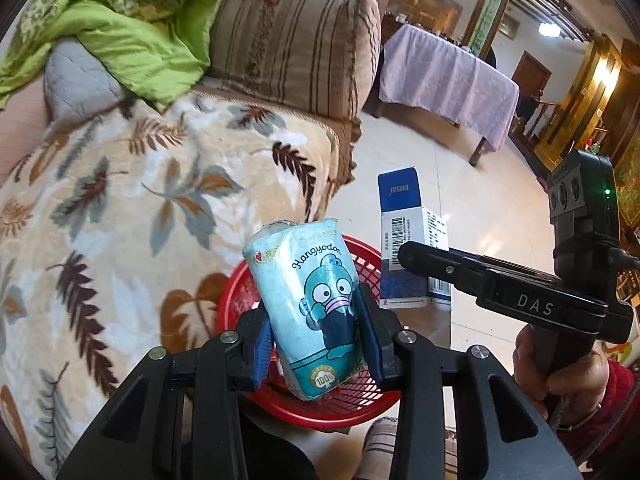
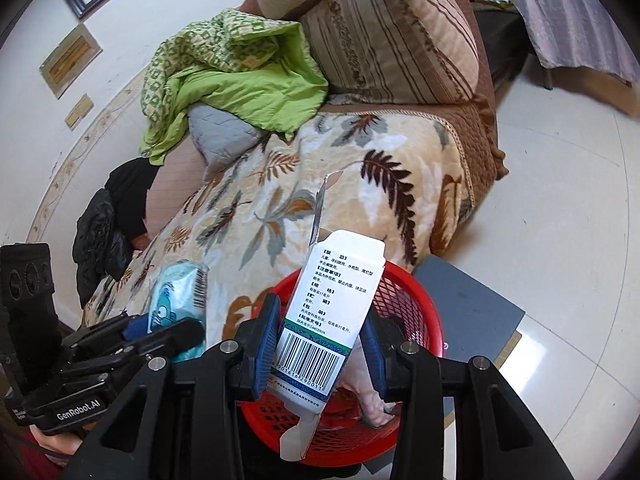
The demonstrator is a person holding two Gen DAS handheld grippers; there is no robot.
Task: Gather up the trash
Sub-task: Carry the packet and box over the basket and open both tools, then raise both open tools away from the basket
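While the left tool [image 1: 316, 336] pinches the blue tissue pack [image 1: 308, 304] and the right tool [image 2: 320, 344] clamps the white medicine box [image 2: 324, 316], both above the red basket [image 2: 424, 320], release should wait until each hangs squarely over its opening.

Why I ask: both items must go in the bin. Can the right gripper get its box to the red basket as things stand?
Probably yes: the right gripper, shut on the white box, hangs above the red basket, with nothing visible between.

Right claw [image 2: 320, 344] clamping white carton [image 2: 320, 320] above red basket [image 2: 416, 300]; left claw [image 2: 160, 328] holding tissue pack [image 2: 176, 292]
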